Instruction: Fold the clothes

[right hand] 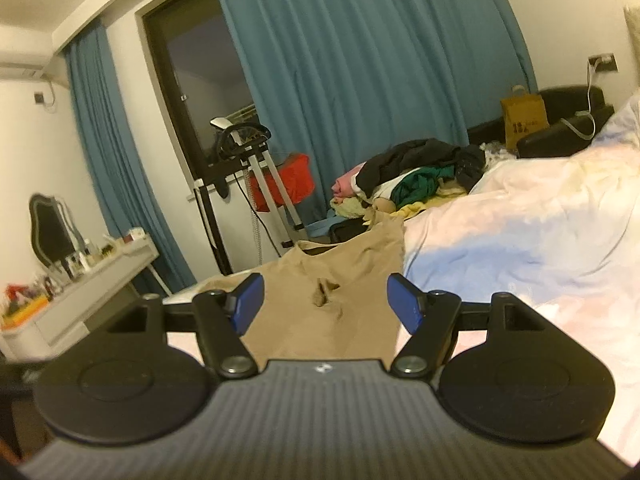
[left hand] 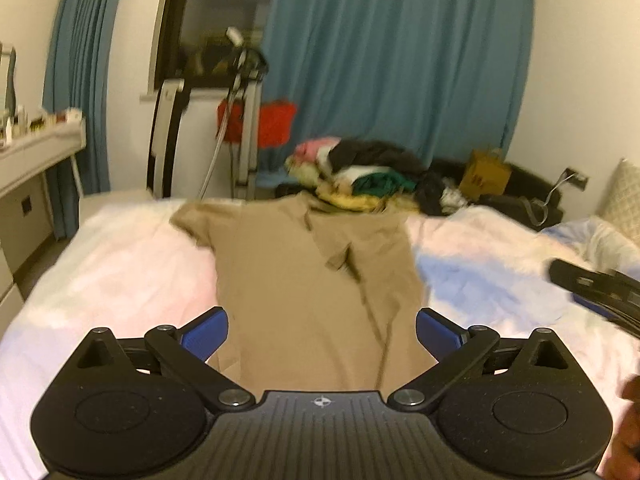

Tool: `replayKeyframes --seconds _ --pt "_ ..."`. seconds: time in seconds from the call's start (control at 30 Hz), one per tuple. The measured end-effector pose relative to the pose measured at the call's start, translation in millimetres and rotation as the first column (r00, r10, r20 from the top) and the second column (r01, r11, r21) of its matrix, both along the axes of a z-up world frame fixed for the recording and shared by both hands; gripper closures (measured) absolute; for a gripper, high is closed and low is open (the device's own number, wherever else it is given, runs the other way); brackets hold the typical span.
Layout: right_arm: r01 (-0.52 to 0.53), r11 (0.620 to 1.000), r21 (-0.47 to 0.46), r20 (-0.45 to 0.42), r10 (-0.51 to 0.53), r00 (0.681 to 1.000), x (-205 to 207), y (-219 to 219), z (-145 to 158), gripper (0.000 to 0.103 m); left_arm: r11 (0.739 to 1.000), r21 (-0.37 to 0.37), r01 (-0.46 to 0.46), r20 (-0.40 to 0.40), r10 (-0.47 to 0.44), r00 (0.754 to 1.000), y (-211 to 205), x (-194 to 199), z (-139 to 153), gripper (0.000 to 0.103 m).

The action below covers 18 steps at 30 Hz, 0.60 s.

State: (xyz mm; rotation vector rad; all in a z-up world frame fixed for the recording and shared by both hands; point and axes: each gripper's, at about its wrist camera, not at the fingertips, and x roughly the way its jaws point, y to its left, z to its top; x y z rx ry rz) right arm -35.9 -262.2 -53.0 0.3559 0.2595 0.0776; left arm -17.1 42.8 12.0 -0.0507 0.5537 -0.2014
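A tan short-sleeved shirt (left hand: 312, 276) lies spread flat on the white bed (left hand: 112, 272), one sleeve out to the left, its right side folded inward. My left gripper (left hand: 322, 336) is open and empty, just above the shirt's near hem. My right gripper (right hand: 326, 304) is open and empty, hovering over the shirt (right hand: 344, 280) near its right edge. The right gripper also shows at the right edge of the left wrist view (left hand: 592, 284).
A pile of mixed clothes (left hand: 360, 176) sits at the far end of the bed, touching the shirt's collar. Beyond are blue curtains (left hand: 400, 52), an exercise machine (left hand: 244, 120), a red item (left hand: 276, 120), a white dresser (left hand: 36, 152) at left, and a paper bag (left hand: 484, 176).
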Motion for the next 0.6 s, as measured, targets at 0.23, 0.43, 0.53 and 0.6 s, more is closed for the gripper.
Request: replayKeyframes --seconds 0.23,0.43,0.53,0.6 --pt "0.035 0.999 0.036 -0.060 -0.033 0.998 32.1 -1.5 -33.9 0.032 0.996 0.010 -0.092 -0.180 0.093 0.979 27.8 111.8 -45.6 0.001" --pt "-0.005 1.000 -0.001 -0.141 0.005 0.990 77.1 8.6 -63.1 0.032 0.918 -0.099 -0.383 -0.313 0.337 0.888 95.0 227.9 -87.2 0.003" --pt "-0.039 0.999 0.036 -0.172 0.044 0.984 103.2 5.7 -77.9 0.032 0.857 -0.224 -0.464 -0.358 0.370 0.857 123.5 271.4 -106.5 0.008" --pt "-0.038 0.997 0.073 -0.197 0.052 0.979 119.1 1.2 -89.6 0.032 0.804 -0.306 -0.510 -0.370 0.393 0.842 136.3 296.3 -119.7 0.009"
